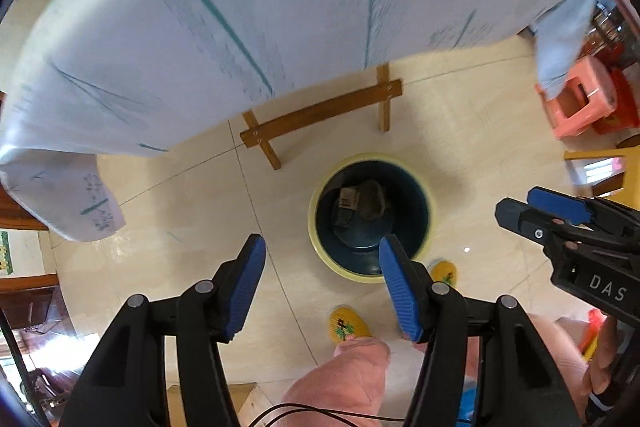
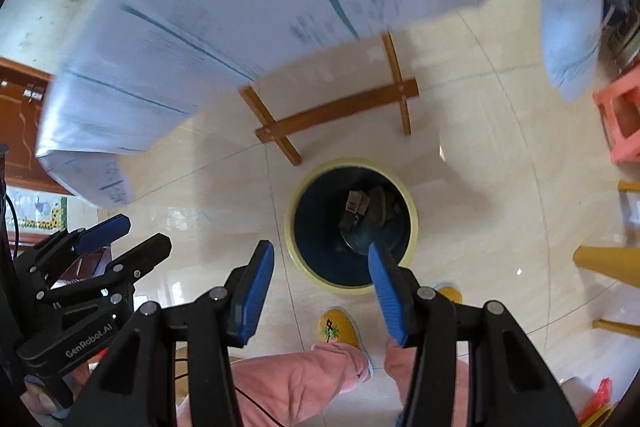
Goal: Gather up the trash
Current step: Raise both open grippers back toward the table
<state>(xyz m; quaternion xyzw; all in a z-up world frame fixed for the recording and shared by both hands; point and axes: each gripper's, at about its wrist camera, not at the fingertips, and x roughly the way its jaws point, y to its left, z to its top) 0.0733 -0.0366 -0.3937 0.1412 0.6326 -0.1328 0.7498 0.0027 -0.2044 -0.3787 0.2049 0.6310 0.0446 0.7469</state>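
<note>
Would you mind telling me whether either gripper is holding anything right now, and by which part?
Nothing is held: the left gripper and right gripper both stand open and empty above the round yellow-rimmed dark bin.

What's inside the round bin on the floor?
Down in the bin lie a crumpled brownish lump and a small barcoded carton. Anything under them is hidden, and a blue finger covers the near edge.

Two wrist fisheyes, each mounted behind its own fingers, both high above the floor [image 1: 192, 211] and facing steeply down. Left view: bin [image 1: 370, 217] just right of centre, right gripper [image 1: 532, 211] at right edge. Right view: bin [image 2: 352, 225] central, left gripper [image 2: 120, 239] at left edge. Shared: bin, floor, table [image 1: 248, 7] edge.
</note>
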